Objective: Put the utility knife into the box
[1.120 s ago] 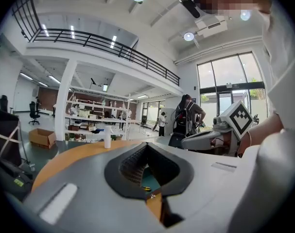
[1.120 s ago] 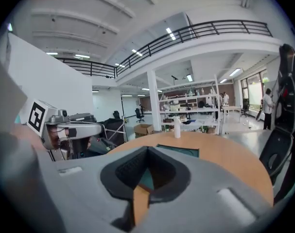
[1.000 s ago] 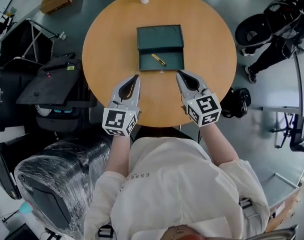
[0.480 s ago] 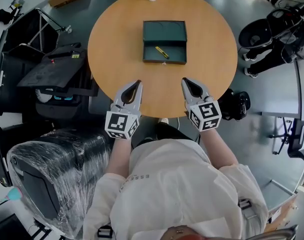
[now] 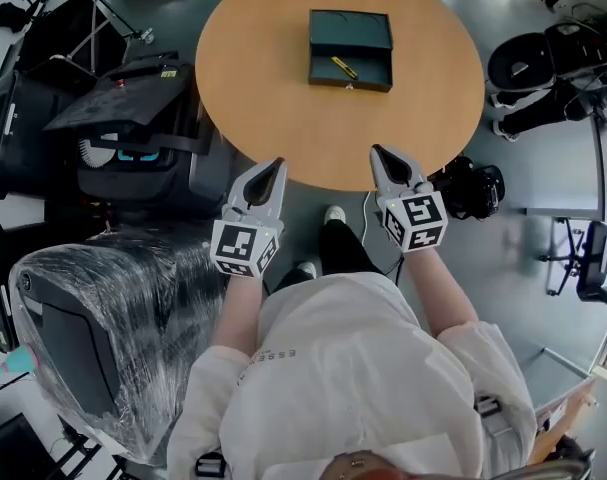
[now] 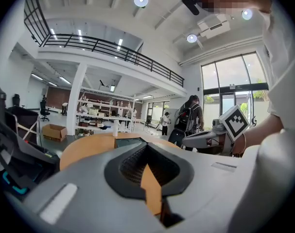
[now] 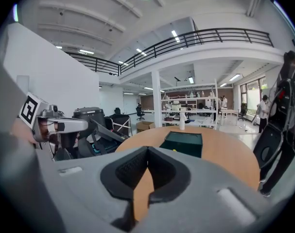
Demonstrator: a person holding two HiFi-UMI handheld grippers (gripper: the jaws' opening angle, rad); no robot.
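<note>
A dark green box (image 5: 350, 50) stands open on the round wooden table (image 5: 273, 108), its lid raised at the far side. The yellow utility knife (image 5: 344, 68) lies inside it. In the right gripper view the box (image 7: 182, 143) shows far ahead on the table. My left gripper (image 5: 274, 165) hangs off the table's near edge, jaws shut and empty. My right gripper (image 5: 380, 153) is level with it at the table's near rim, also shut on nothing. Both are well short of the box.
Black cases and a folded stand (image 5: 113, 118) crowd the floor left of the table. A plastic-wrapped chair (image 5: 93, 338) is at my lower left. Bags (image 5: 468, 190) and chairs (image 5: 533, 63) stand to the right. A white bottle (image 7: 182, 122) sits at the table's far edge.
Both grippers have drawn back from the box towards the table's near edge. The view has backed away, so the table and box sit farther up. The knife stays in the box.
</note>
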